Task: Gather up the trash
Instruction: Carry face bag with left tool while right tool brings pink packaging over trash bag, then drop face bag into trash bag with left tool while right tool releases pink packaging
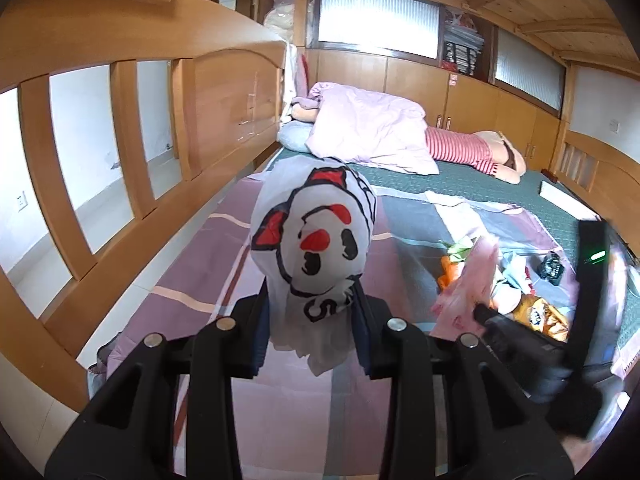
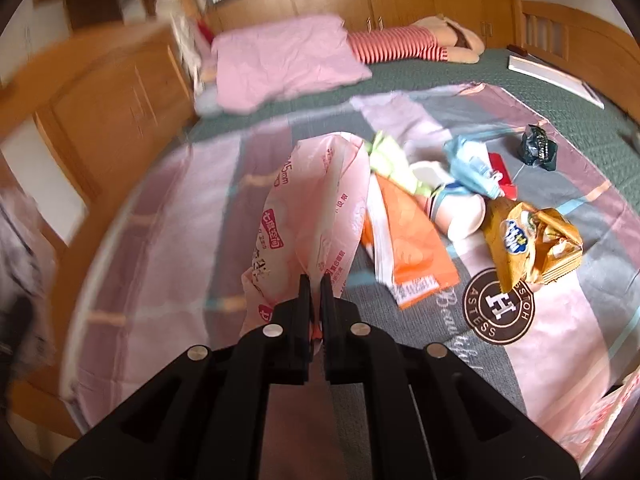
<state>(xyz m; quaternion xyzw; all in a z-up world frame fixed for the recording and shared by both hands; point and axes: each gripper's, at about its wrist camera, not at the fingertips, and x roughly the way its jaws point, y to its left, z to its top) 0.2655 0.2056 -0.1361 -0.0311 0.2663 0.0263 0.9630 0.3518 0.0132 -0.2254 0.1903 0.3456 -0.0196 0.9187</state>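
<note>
The right gripper (image 2: 315, 280) pinches a light, limp pink wrapper (image 2: 316, 208) by its edge, the left gripper (image 1: 312, 300) clamping the soft white bag (image 1: 316, 236).

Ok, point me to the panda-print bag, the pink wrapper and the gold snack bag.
panda-print bag (image 1: 316, 240), left wrist view, on the printed face.
pink wrapper (image 2: 316, 204), right wrist view, on its middle, above the gripper fingers.
gold snack bag (image 2: 528, 240), right wrist view, on its crumpled middle.

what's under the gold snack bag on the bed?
The gold snack bag lies on the striped sheet, its lower edge overlapping the round brown logo. Its left end is beside, maybe touching, the white cup. Anything directly beneath the bag is covered.
</note>
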